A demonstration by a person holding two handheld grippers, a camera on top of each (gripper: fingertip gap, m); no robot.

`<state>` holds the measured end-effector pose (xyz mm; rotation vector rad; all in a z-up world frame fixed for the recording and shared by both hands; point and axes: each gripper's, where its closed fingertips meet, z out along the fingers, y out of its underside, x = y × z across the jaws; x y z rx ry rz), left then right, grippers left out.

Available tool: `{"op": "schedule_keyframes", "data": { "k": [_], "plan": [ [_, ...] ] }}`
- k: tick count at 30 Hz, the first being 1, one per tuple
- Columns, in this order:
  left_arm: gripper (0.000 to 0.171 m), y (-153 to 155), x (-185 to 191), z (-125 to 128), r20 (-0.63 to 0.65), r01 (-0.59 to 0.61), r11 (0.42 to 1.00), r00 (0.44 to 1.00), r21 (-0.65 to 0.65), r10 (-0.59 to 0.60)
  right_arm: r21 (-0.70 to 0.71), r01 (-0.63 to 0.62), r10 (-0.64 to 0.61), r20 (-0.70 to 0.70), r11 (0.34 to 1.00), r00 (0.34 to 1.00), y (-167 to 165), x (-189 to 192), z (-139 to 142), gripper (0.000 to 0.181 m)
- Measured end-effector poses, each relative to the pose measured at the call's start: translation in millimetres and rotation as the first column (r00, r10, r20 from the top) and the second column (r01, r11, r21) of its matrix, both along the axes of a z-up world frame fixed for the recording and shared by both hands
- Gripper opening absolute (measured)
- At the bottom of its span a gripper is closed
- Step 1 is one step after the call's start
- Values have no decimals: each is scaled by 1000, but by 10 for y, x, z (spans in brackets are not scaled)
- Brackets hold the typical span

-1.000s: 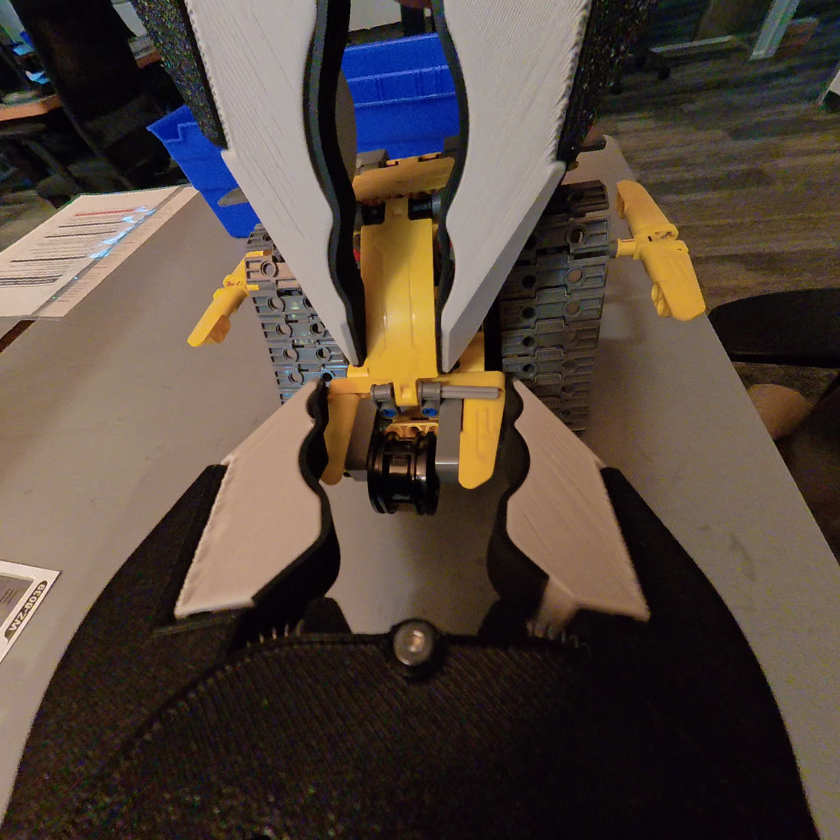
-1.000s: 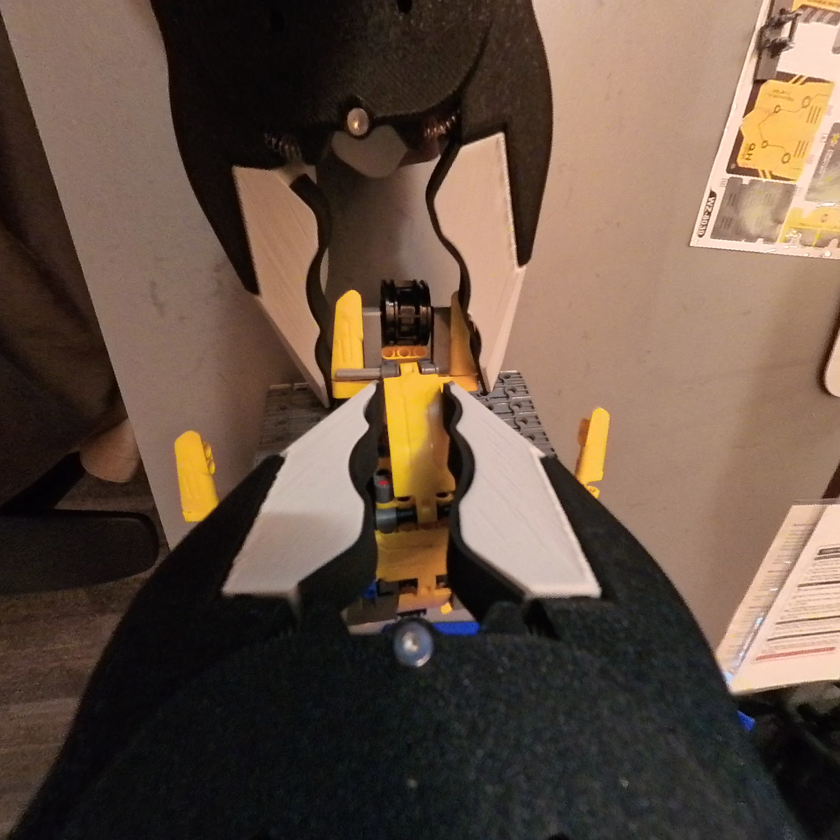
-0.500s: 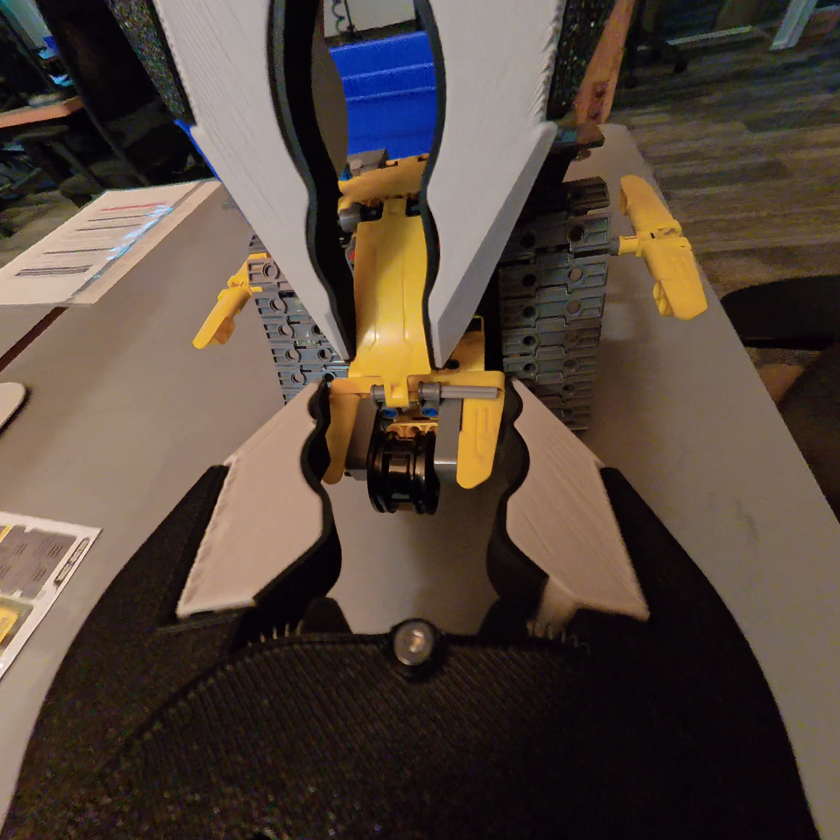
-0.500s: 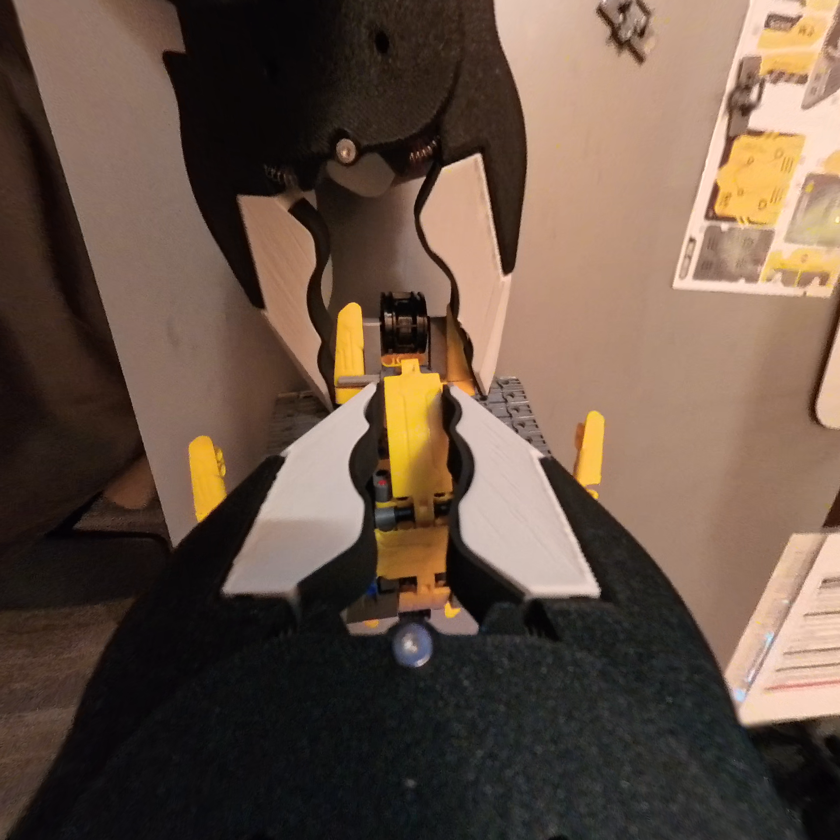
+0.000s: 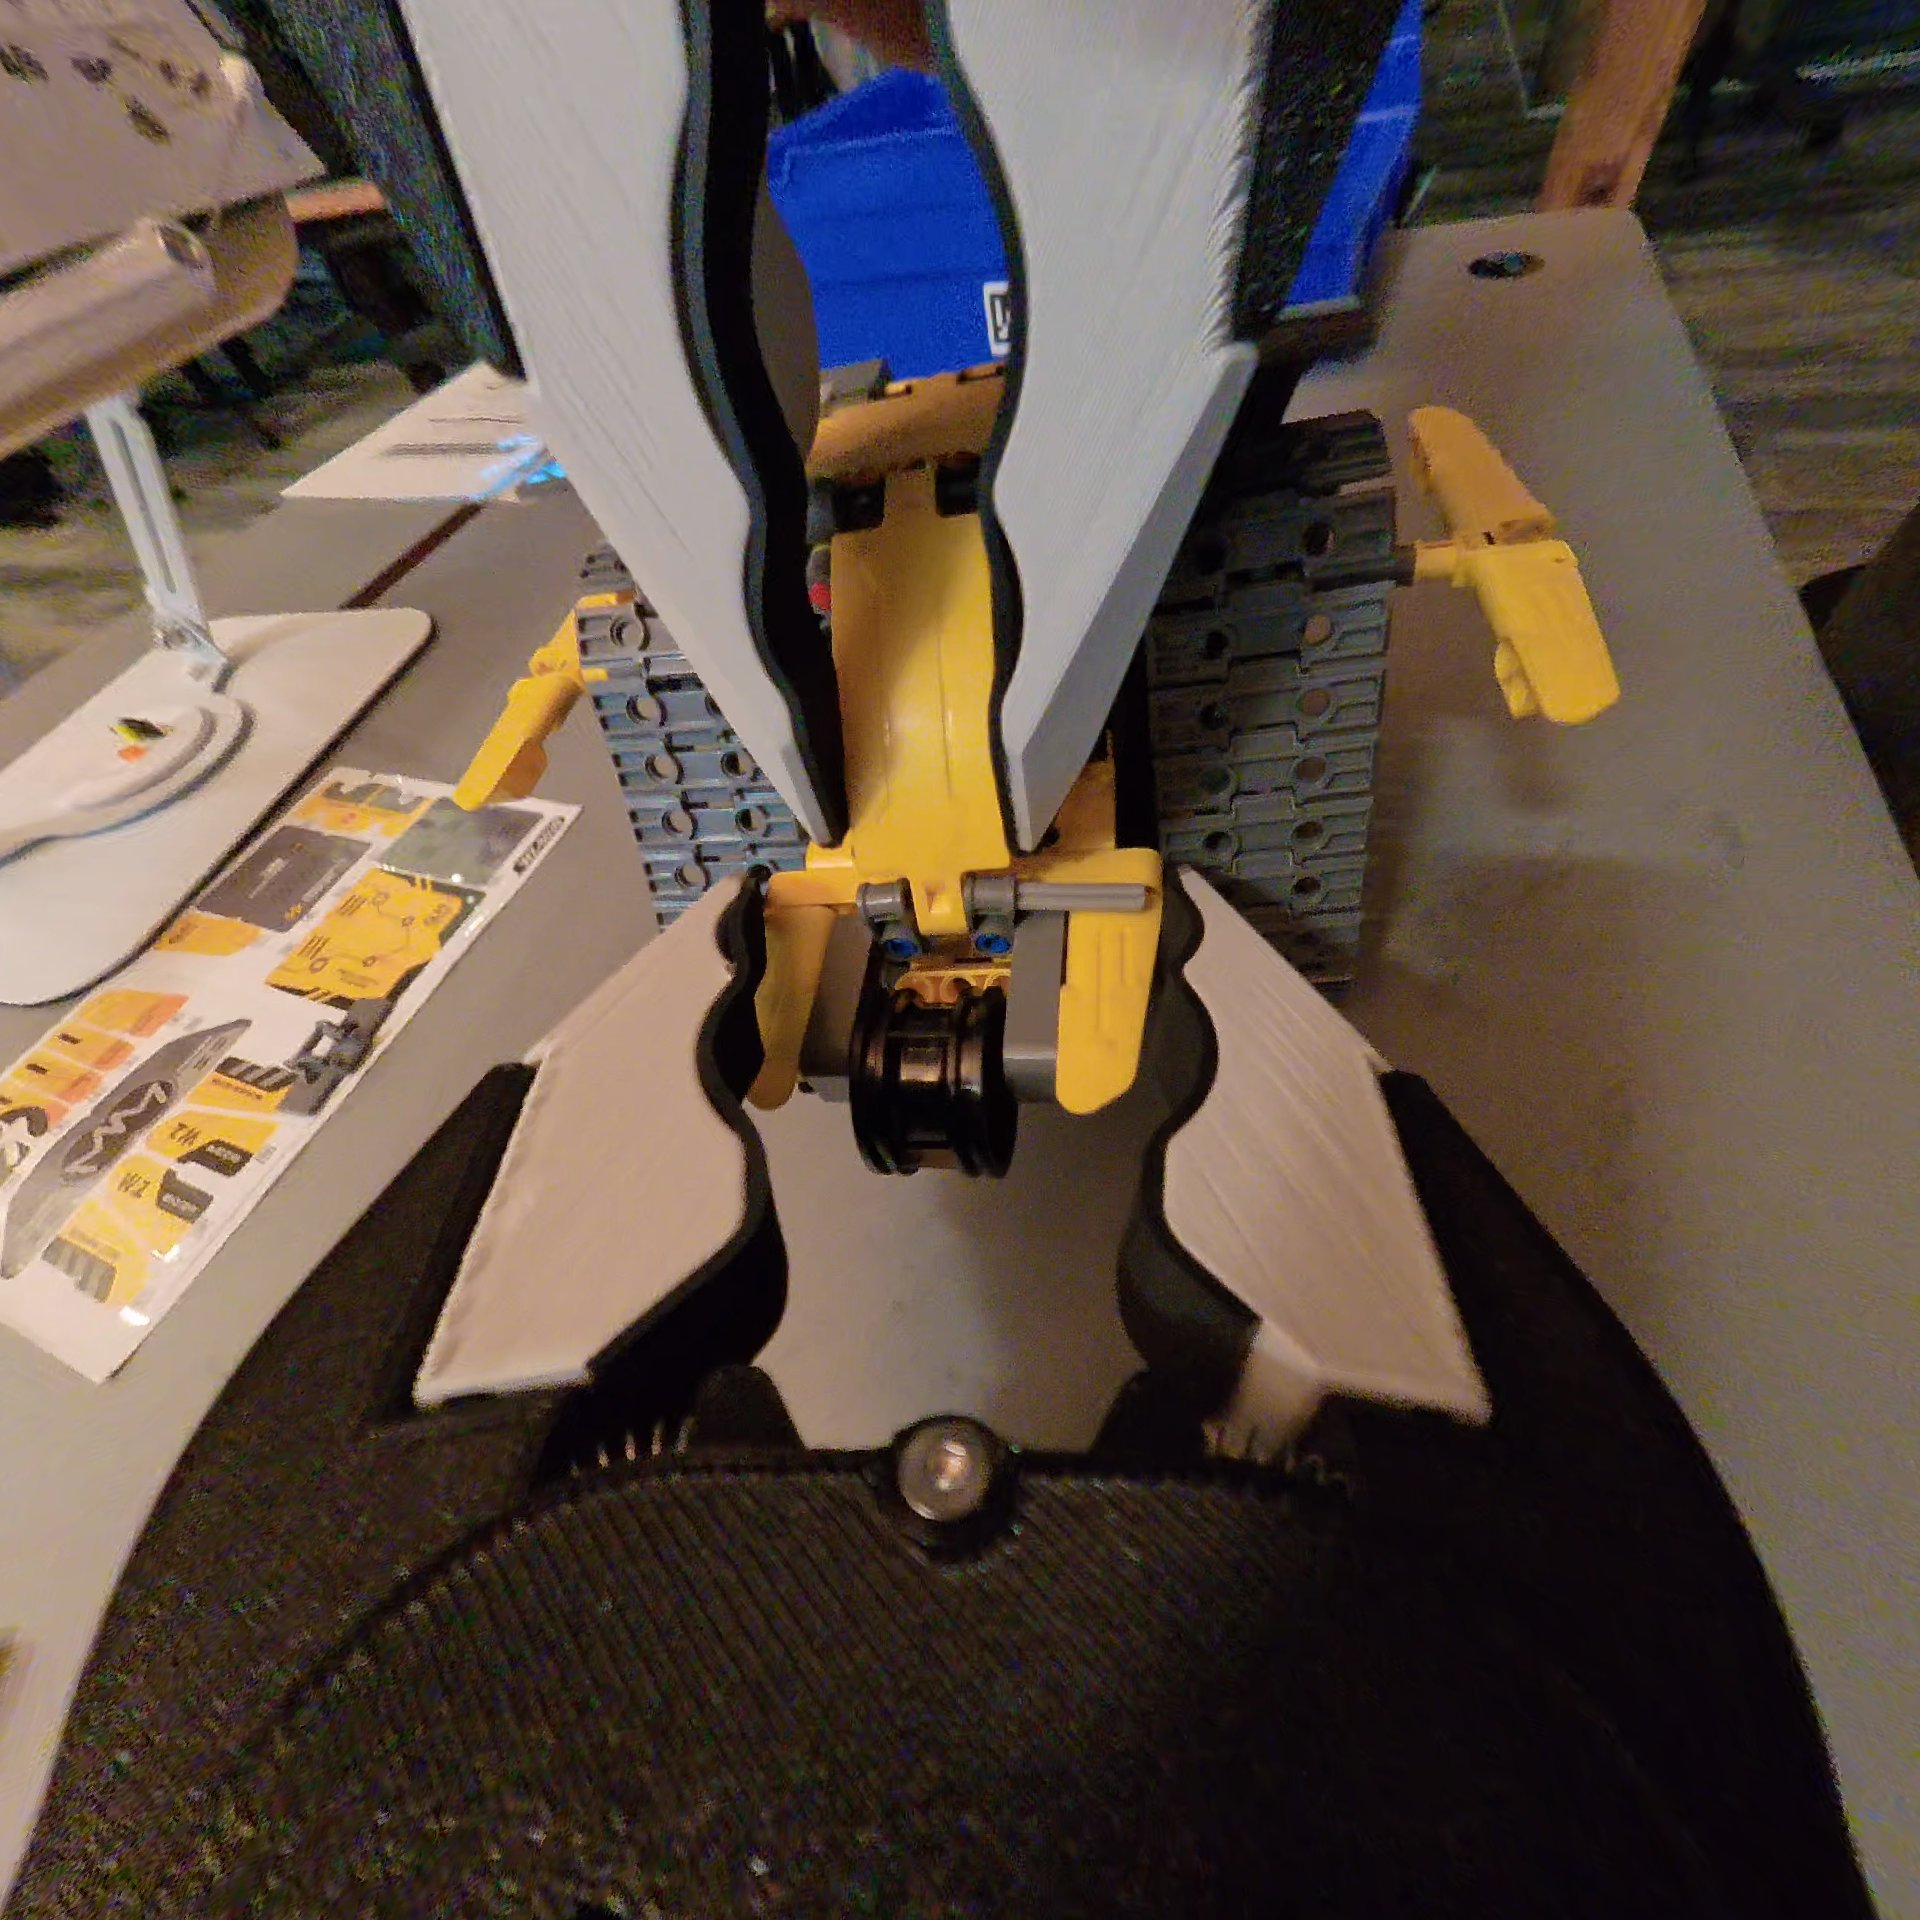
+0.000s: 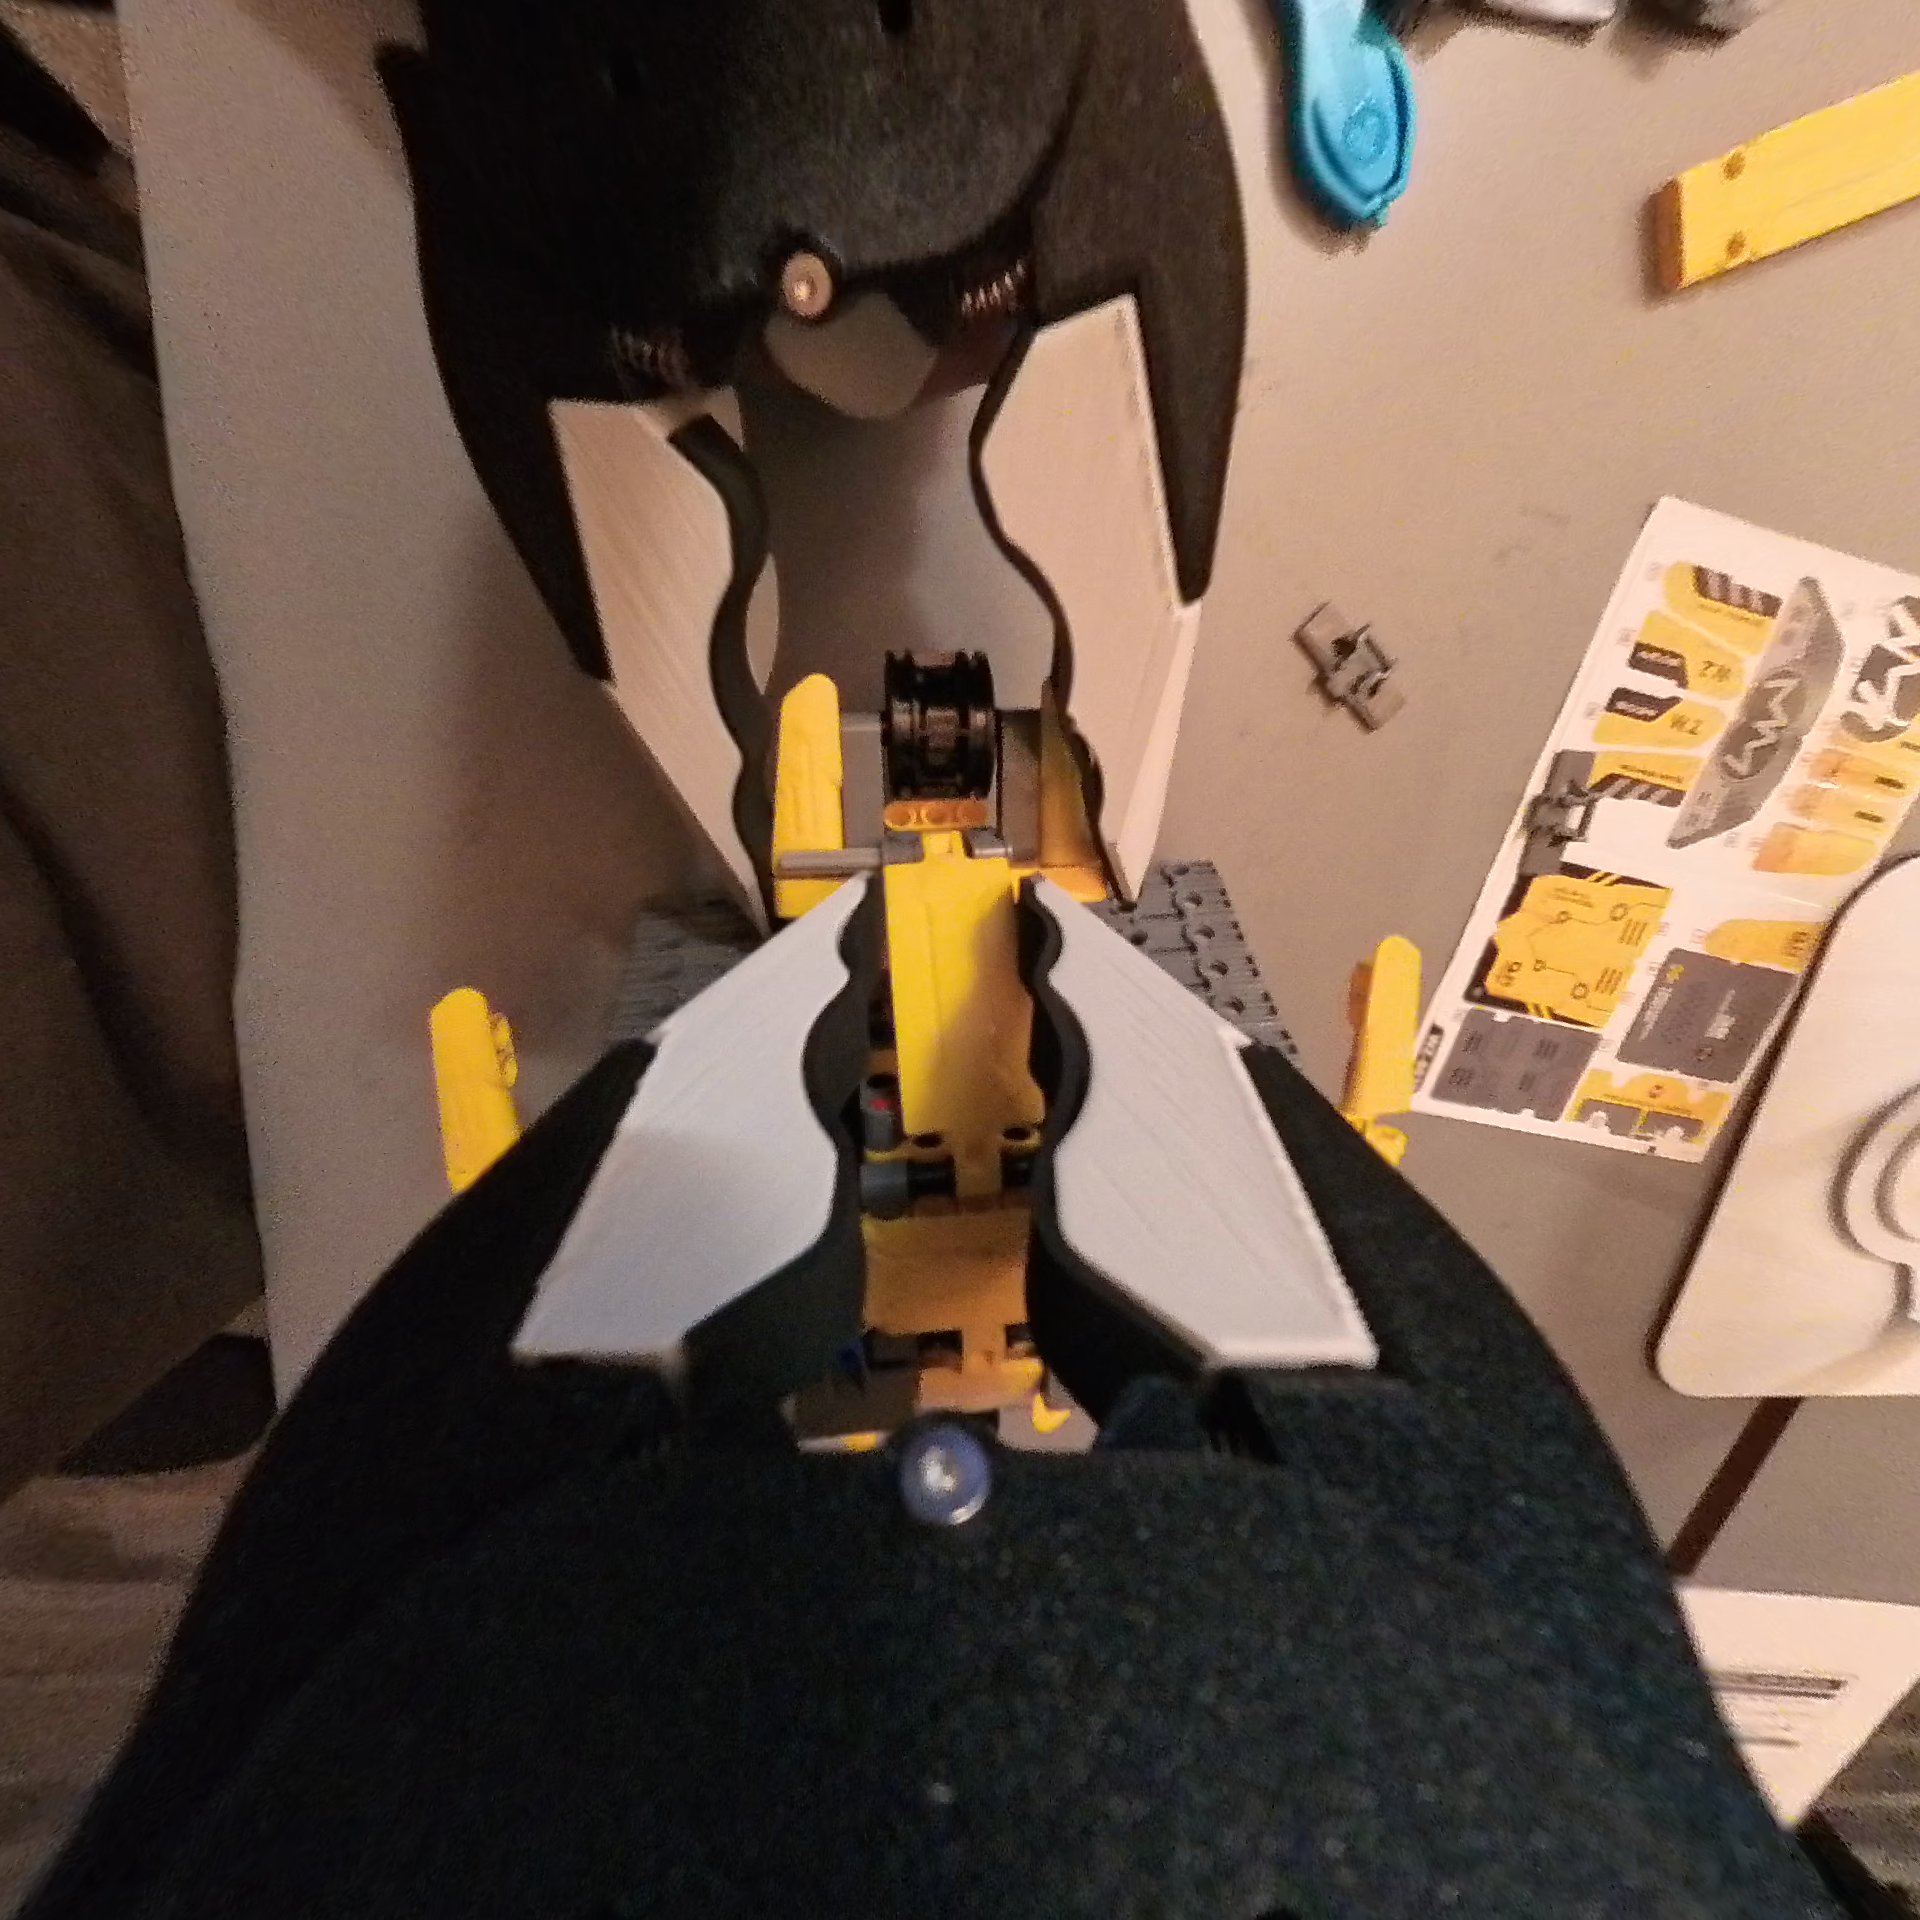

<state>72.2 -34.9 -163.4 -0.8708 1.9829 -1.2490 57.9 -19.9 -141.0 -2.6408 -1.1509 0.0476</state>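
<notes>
A yellow and grey brick-built tracked vehicle [image 5: 1268, 675] stands on the grey table [image 5: 1558, 1039]. My left gripper [image 5: 961, 894] is shut on its near end, pads pressing the yellow fork pieces on either side of a black wheel [image 5: 930, 1081]. My right gripper [image 5: 920, 821] comes from the far side and is shut on the yellow central arm [image 5: 914, 686]. In the right wrist view my right gripper [image 6: 945, 904] clamps the yellow arm [image 6: 951, 997], and the left gripper [image 6: 940, 831] faces it around the black wheel [image 6: 940, 717]. Yellow side pieces [image 5: 1517, 603] stick out from the tracks.
A sticker sheet [image 5: 249, 1018] lies left of the vehicle and also shows in the right wrist view [image 6: 1662, 883]. A white stand base [image 5: 156, 779] sits beyond it. A blue bin [image 5: 883, 208] stands behind. A small grey part [image 6: 1345, 665], a blue tool [image 6: 1345, 125] and a yellow bar [image 6: 1787, 177] lie nearby. The table edge [image 5: 1766, 520] runs close on the right. Both grippers' tips are close together, under 4 cm apart. The yellow bar [image 6: 1787, 177] is about 25 cm from both grippers' fingertips.
Both grippers keep their hold. The grippers and vehicle have shifted over the table: the sticker sheet and white stand base have come into view beside them.
</notes>
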Motion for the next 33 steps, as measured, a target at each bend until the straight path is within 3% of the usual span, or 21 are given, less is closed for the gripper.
{"op": "schedule_keyframes", "data": {
  "k": [7, 13, 21, 29, 33],
  "plan": [
    [73, 33, 13, 1, -16, 8, 1000, 1000, -21, -8, 138, 56, -42, -101, 989, 994, 82, -8, 105, 24],
    [74, 12, 21, 6, -4, 14, 1000, 1000, -12, -14, 194, 9, -7, -8, 981, 1000, 49, 10, 118, 24],
    [74, 9, 31, 15, 7, 9, 1000, 1000, -9, -9, 175, 44, -34, -57, 984, 998, 36, 20, 124, 24],
    [74, -68, 25, -8, 4, 27, 1000, 1000, 9, -28, 197, 43, -47, 16, 979, 999, -30, 17, 119, 25],
    [74, -81, 22, -11, 7, 13, 1000, 1000, 15, -13, 310, 55, -89, 97, 949, 991, 19, 78, 191, 38]
  ]
}}
